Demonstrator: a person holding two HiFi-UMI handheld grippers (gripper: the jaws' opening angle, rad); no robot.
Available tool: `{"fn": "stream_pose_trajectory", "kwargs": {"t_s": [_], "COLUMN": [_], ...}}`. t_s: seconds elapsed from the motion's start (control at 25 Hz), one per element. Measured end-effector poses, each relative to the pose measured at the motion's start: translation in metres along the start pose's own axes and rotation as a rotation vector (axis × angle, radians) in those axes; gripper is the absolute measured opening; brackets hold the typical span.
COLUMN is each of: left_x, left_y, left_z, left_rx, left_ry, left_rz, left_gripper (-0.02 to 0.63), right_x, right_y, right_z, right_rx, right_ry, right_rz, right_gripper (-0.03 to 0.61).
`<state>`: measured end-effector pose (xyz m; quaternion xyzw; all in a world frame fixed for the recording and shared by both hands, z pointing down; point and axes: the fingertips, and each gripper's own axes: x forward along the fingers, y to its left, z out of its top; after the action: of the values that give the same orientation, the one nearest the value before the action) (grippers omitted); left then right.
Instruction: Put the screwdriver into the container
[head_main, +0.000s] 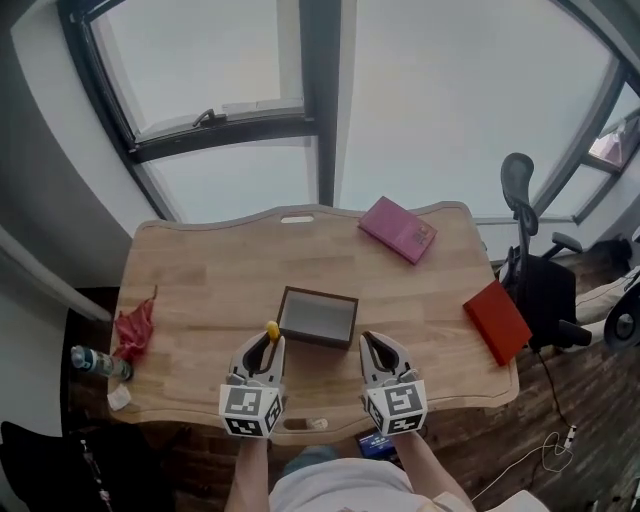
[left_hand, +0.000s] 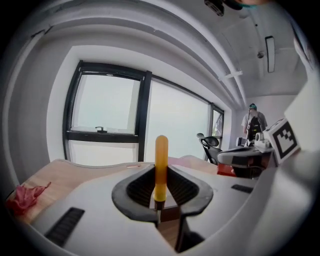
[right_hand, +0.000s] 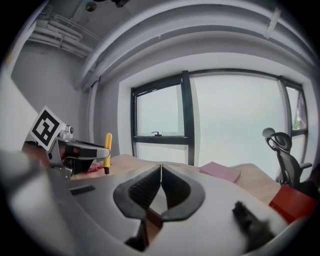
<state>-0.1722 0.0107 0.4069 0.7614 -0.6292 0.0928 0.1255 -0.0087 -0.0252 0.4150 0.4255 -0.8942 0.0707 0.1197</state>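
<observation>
Presently the left gripper (head_main: 267, 347) clamps the screwdriver (head_main: 272, 330) upright, handle up, the container (head_main: 321, 296) just beyond at one o'clock; the right gripper (head_main: 371, 346) is closed and empty.

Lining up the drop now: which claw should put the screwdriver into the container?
Left. The left claw grips the yellow-handled screwdriver upright, right beside the near-left corner of the dark rectangular open container. The right claw is shut and empty.

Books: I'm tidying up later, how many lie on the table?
2. A pink book lies near the far edge, right of centre; a red book lies at the right edge.
</observation>
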Motion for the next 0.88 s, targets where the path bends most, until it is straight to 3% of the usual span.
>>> {"fn": "stream_pose_trajectory", "kwargs": {"t_s": [0.32,0.6,0.88], "left_x": [0.042,0.055,0.060], "left_y": [0.031,0.039,0.033], "left_z": [-0.004,-0.003,0.008], "left_rx": [-0.016,-0.048,-0.024], "left_ry": [0.036,0.029,0.018], "left_rz": [-0.061,-0.101,-0.122], "left_gripper": [0.078,0.078,0.078], "right_x": [0.047,0.047,0.042], "right_y": [-0.002,0.002,-0.005], "right_z": [0.002,0.004,0.008], "right_rx": [0.001,-0.020,-0.001], "right_ry": [0.035,0.025,-0.003], "right_rz": [-0.041,-0.062,-0.083], "right_gripper": [0.032,0.032,0.032]}}
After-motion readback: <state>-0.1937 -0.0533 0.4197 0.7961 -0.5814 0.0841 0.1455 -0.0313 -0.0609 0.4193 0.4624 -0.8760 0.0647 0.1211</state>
